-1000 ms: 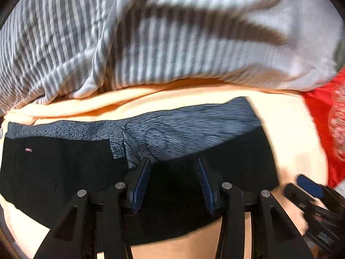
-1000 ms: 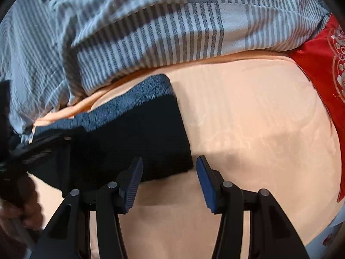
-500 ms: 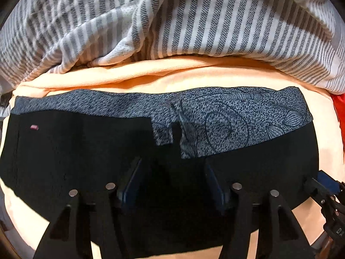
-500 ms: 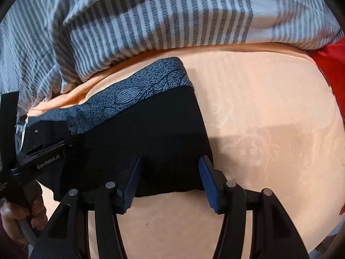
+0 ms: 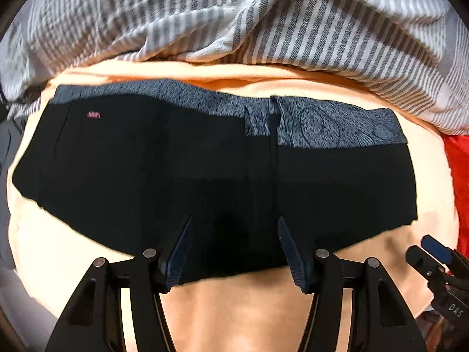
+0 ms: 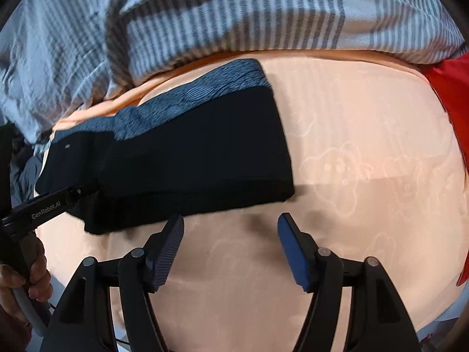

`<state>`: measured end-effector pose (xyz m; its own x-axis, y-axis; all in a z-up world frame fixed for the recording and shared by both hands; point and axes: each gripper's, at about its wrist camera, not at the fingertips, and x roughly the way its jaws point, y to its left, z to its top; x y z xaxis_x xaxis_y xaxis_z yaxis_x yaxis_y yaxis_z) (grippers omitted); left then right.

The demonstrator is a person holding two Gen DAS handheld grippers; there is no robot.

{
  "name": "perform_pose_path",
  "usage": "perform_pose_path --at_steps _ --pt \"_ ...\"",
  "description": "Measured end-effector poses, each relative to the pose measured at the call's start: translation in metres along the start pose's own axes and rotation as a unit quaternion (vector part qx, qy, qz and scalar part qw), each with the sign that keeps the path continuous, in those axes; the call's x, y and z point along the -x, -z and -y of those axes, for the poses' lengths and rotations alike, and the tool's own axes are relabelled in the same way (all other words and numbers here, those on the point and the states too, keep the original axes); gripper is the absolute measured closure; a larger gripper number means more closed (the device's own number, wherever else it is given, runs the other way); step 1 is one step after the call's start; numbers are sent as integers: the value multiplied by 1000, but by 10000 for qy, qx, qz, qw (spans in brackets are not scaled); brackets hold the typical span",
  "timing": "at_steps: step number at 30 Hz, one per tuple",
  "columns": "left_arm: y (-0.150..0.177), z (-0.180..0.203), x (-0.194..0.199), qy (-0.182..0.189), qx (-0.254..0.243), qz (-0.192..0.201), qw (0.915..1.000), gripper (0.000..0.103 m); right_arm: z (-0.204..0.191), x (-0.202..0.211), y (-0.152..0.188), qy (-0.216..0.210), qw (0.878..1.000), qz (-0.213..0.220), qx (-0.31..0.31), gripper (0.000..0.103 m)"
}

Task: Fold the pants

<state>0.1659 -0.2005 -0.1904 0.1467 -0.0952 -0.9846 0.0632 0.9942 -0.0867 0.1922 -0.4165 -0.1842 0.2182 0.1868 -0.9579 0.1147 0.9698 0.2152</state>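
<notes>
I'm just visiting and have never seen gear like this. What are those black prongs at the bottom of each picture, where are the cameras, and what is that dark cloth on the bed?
There is no robot here: a person holds a two-finger gripper in each hand, and each one carries a wide-angle camera looking forward along its fingers. One picture comes from the left gripper, the other from the right gripper. Both are open and hold nothing. The dark cloth is a pair of black pants with a grey patterned band, lying flat on a peach sheet. A striped blanket is bunched behind them, and red fabric sits at the right edge. The right view also shows the person's hand gripping the left tool's handle.
</notes>
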Motion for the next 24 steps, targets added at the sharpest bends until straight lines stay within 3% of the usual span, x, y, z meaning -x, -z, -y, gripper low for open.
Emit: perform_pose_path --at_steps 5,24 --pt "13 -4 7 288 153 -47 9995 43 -16 1 7 -41 9999 -91 110 32" --pt "34 -100 13 320 1135 -73 9930 42 -118 -22 7 -67 9943 -455 966 25"
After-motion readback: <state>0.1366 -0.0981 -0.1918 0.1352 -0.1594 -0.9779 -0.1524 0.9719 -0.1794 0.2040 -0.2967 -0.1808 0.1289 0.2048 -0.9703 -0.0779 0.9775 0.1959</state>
